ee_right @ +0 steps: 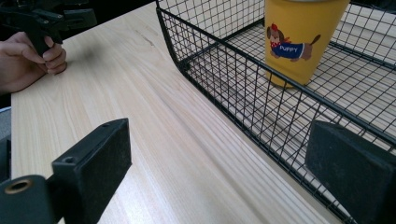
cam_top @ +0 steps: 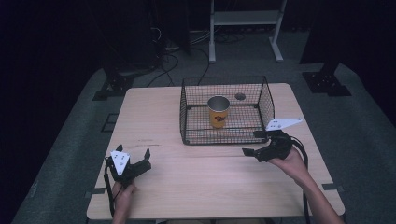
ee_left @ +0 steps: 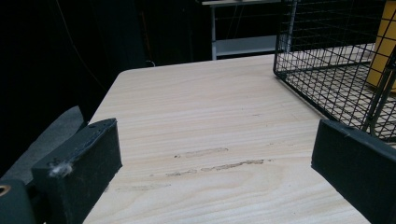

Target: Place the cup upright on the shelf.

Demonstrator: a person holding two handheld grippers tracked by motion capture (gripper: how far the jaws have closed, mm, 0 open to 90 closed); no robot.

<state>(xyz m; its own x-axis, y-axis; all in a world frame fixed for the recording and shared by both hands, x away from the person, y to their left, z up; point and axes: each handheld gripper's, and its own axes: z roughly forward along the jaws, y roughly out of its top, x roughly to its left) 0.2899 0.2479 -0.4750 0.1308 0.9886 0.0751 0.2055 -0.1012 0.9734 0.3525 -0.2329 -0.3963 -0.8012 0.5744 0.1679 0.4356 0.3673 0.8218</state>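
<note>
Both grippers, left gripper (cam_top: 134,157) and right gripper (cam_top: 255,143), are gaping wide, empty, flanking the basket (cam_top: 187,122); mesh is partly obscuring the yellow cup (cam_top: 218,112).

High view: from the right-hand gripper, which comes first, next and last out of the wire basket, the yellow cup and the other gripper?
From the right gripper, at the table's right:
1. Wire basket: just beside it, its front right corner next to the gripper.
2. Yellow cup: upright inside the basket, near the middle.
3. Left gripper: across the table, near the front left.
</note>
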